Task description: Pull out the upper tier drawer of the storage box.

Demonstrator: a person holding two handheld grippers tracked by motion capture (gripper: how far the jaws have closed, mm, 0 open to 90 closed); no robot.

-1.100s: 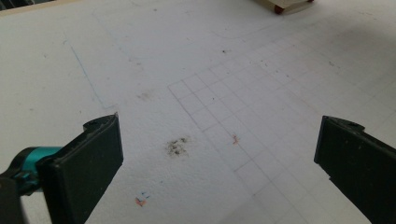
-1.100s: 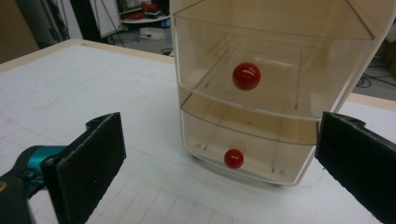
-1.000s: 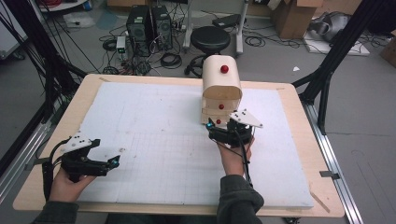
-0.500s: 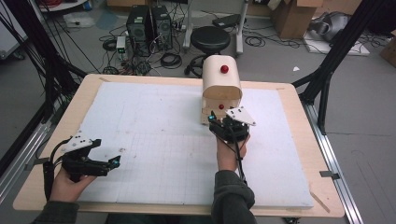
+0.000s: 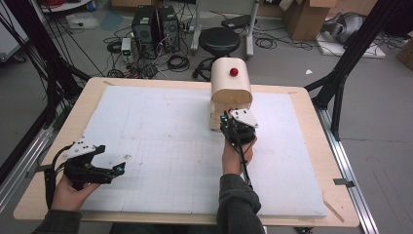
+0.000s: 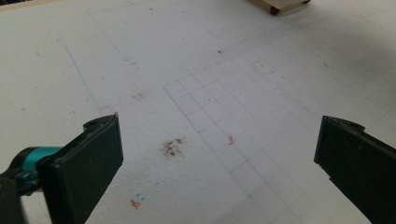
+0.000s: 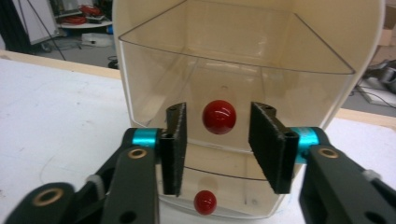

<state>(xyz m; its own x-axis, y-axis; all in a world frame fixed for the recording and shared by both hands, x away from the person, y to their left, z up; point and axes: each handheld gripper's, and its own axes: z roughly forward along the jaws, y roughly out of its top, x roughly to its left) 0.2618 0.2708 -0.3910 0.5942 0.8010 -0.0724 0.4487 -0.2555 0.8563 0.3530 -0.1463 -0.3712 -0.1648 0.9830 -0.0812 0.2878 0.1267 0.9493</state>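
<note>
A cream cabinet (image 5: 231, 87) with a rounded top and a red knob (image 5: 234, 71) on it stands at the back of the white mat. In the right gripper view its clear upper drawer (image 7: 233, 60) has a red knob (image 7: 219, 115), and a smaller red knob (image 7: 205, 201) sits lower down. My right gripper (image 5: 230, 121) is at the cabinet's front. Its jaws have just been closing and stand on either side of the upper knob with small gaps, pads (image 7: 176, 140) not touching. My left gripper (image 5: 115, 170) rests open on the mat at the front left, with nothing between its jaws.
The white gridded mat (image 5: 165, 146) covers most of the wooden table (image 5: 311, 122). Smudges mark the mat (image 6: 173, 147) ahead of the left gripper. Black frame posts (image 5: 341, 73) stand at the table's sides; a stool and computers are on the floor behind.
The right hand has edged a little toward the cabinet front. The left hand and its gripper have stayed where they were.
</note>
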